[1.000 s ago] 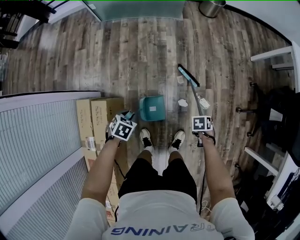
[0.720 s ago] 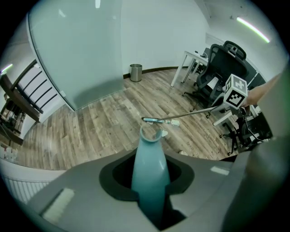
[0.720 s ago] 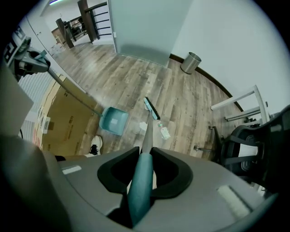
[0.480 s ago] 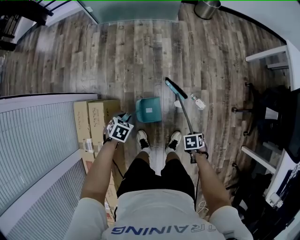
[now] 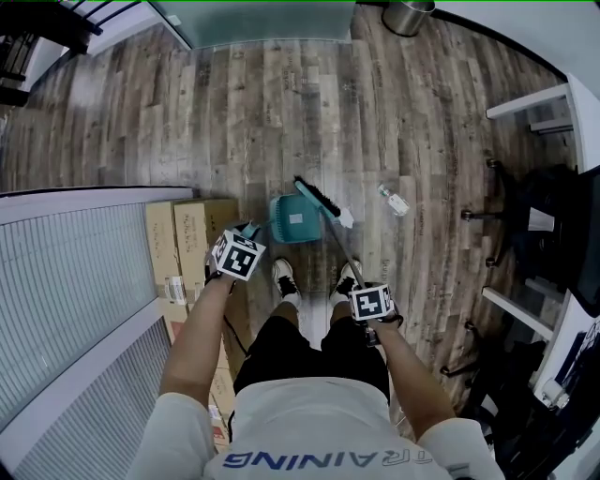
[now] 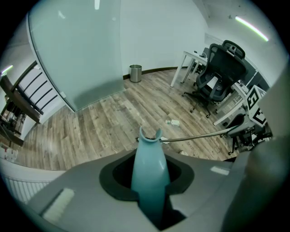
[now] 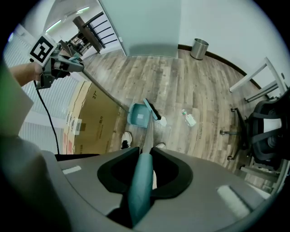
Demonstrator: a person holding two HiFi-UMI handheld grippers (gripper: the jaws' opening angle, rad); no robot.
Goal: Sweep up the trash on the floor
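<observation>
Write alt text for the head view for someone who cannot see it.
From above, a person on a wooden floor holds a broom in the right gripper and the long handle of a teal dustpan in the left gripper. The broom's head is at the dustpan's right edge beside a white scrap; more trash lies further right.

Person stands on a wood floor (image 5: 281,103), left gripper (image 5: 240,246) gripping the handle of a teal dustpan (image 5: 298,219) set just ahead of the shoes (image 5: 284,277). Right gripper (image 5: 371,309) holds a broom (image 5: 315,199) with its head at the dustpan's right edge and a white crumpled scrap (image 5: 345,218) against the bristles. A small clear bottle (image 5: 394,200) lies apart to the right, with cardboard boxes (image 5: 192,239) left and a metal bin (image 5: 410,16) at top.
</observation>
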